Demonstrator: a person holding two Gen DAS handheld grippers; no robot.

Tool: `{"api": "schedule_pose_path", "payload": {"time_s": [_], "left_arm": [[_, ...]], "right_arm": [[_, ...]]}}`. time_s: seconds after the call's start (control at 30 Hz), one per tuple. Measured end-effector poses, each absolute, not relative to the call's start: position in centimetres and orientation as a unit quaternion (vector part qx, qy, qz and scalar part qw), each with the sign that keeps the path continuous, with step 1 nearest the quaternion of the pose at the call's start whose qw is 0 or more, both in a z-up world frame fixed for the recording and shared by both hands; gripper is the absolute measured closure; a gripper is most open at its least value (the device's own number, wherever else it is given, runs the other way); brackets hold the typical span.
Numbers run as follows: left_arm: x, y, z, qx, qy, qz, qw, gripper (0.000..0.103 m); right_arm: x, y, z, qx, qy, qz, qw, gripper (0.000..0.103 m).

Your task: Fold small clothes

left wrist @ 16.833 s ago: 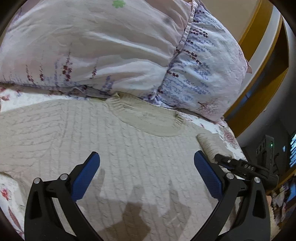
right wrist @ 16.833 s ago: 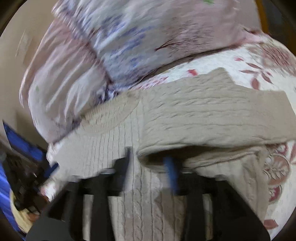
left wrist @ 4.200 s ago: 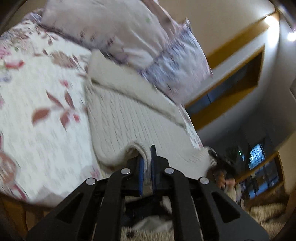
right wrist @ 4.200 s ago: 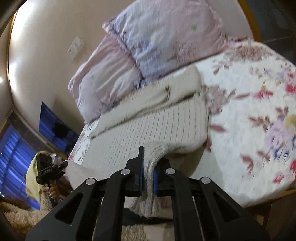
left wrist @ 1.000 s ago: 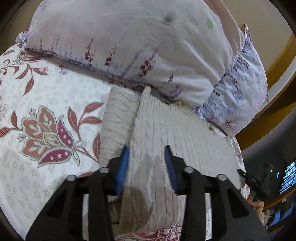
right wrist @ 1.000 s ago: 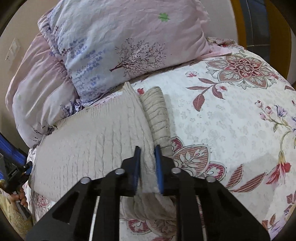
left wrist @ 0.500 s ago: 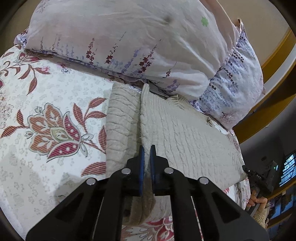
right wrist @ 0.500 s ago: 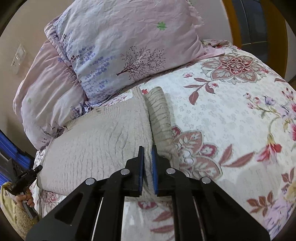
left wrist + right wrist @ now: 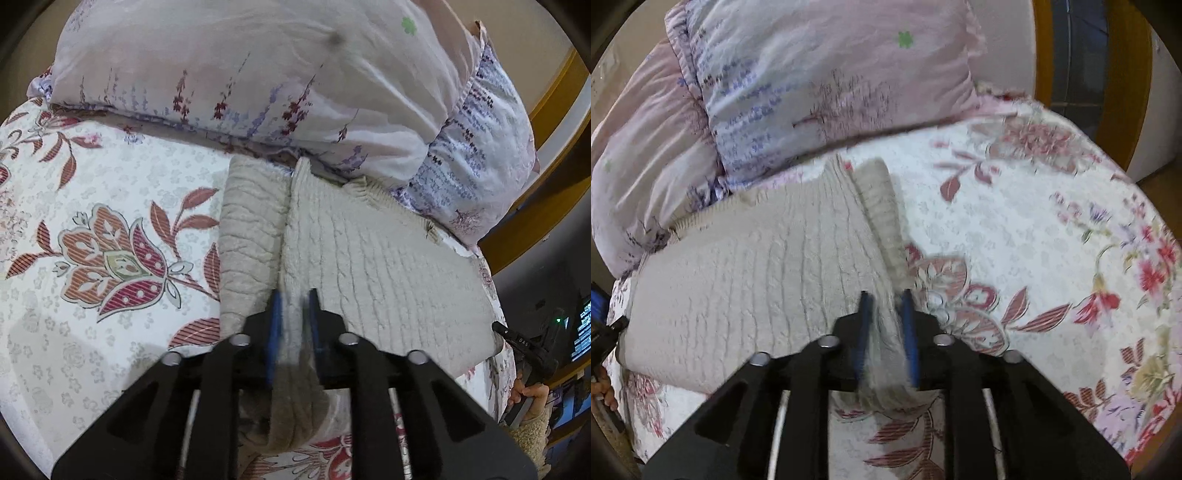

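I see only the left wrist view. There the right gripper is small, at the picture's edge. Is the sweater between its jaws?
Observer: Yes. In the right wrist view the near edge of the sweater lies between the jaws of the right gripper. The jaws have just been opening and stand a little apart.
Operator: What lies beside the sweater on that side?
Observer: A folded sleeve lies along its edge. Beyond it only the flowered bedspread shows.
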State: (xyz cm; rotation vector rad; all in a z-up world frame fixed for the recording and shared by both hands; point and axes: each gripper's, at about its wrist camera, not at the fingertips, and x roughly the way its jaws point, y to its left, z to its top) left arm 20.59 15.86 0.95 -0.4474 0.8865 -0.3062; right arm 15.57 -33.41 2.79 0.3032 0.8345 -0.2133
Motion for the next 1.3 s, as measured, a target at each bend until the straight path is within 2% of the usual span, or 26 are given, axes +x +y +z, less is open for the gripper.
{"api": "schedule_pose_path", "payload": {"time_s": [0.07,0.13,0.2,0.23,0.47,0.63,0.77,1.1,1.2,1.3], "left_arm": [[20.2,15.9,1.9,-0.212,0.404,-0.139,0.879,0.068],[19.8,15.2,3.1,-0.204,0.381,-0.143,0.89,0.063],[19.7,14.2,3.8,-0.197,0.37,-0.157,0.895,0.053],[19.8,13.4,4.0,-0.191,0.368,-0.166,0.895,0.052],[21.0,10.0,2.8,-0.179,0.396,-0.192,0.88,0.051],[21.2,9.7,2.0,-0.178,0.404,-0.189,0.877,0.049],[21.5,9.7,1.2,-0.174,0.413,-0.184,0.875,0.047],[21.4,9.7,0.9,-0.172,0.411,-0.189,0.875,0.044],[21.3,10.7,1.3,-0.206,0.412,-0.195,0.866,0.042],[21.1,12.7,2.0,-0.25,0.4,-0.194,0.86,0.036]], "right_arm": [[15.6,-32.6,3.9,0.139,0.382,-0.095,0.909,0.073],[16.2,-31.0,4.6,0.125,0.374,-0.07,0.916,0.073],[17.2,-28.9,4.7,0.11,0.378,-0.041,0.918,0.073],[18.0,-27.6,4.5,0.099,0.383,-0.028,0.918,0.073],[20.9,-23.4,3.6,0.08,0.398,0.014,0.914,0.073],[21.9,-22.7,3.2,0.071,0.405,0.013,0.911,0.073],[22.9,-22.4,1.8,0.048,0.427,0.0,0.903,0.067],[22.8,-22.0,1.4,0.011,0.421,-0.003,0.907,0.065],[23.2,-21.9,1.7,0.017,0.428,-0.008,0.903,0.065],[22.9,-21.7,2.4,0.033,0.418,-0.007,0.908,0.056]]}}
